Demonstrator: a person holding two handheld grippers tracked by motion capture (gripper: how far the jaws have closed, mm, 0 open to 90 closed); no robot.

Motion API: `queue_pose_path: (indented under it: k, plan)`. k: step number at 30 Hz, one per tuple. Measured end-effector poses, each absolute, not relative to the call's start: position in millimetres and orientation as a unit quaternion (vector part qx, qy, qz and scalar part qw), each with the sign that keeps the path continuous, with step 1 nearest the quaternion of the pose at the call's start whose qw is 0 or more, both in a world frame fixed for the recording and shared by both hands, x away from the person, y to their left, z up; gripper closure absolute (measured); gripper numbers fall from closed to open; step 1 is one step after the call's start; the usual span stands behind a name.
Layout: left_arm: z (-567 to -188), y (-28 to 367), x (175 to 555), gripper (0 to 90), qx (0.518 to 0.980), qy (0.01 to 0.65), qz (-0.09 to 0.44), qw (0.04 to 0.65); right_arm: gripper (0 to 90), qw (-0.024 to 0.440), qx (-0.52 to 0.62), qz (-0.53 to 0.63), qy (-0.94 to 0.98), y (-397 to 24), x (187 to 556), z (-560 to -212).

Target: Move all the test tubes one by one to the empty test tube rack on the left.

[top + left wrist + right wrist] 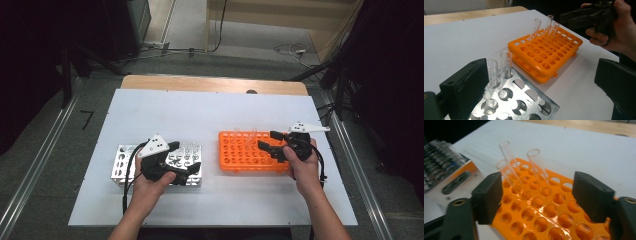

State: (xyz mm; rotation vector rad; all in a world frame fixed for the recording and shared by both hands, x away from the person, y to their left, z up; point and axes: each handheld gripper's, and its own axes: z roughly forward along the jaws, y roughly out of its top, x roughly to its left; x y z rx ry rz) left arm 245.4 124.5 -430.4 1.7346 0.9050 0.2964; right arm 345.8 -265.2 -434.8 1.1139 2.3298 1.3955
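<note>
An orange tube rack (250, 152) lies right of centre on the white table, and three clear tubes (534, 167) lean in its far holes. Left of it stands a metal rack (122, 162) with two clear tubes (505, 65) upright in its far corner. My left gripper (186, 157) hovers over the metal rack's right end. In the left gripper view its jaws (541, 72) stand wide apart with nothing between them. My right gripper (267, 141) is over the orange rack's right part. It is open (540, 192), and the three tubes stand just beyond its pads, untouched.
The white board (210, 112) covers a wooden table whose far edge (210, 84) shows behind it. Open board lies behind and in front of both racks. In the left gripper view, the person's other hand (616, 37) with its gripper is at the upper right.
</note>
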Motion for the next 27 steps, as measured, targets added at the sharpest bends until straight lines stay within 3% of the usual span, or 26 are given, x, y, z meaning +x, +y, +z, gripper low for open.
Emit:
queue_pose_path:
  k: [5, 9, 27]
  plan:
    - [-432.3, 123.4, 246.3, 0.0, 0.734, 0.383, 0.123, 0.547, 47.8, 0.109, 0.389, 0.453, 0.795, -255.0, 357.0, -446.9]
    - [-433.0, 122.4, 246.1, 0.0, 0.735, 0.381, 0.122, 0.547, 56.9, 0.111, 0.404, 0.437, 0.796, -247.7, 363.1, -454.7]
    - [-432.8, 121.8, 242.3, 0.0, 0.736, 0.384, 0.131, 0.541, 68.7, 0.138, 0.392, 0.396, 0.819, -228.7, 364.8, -461.9]
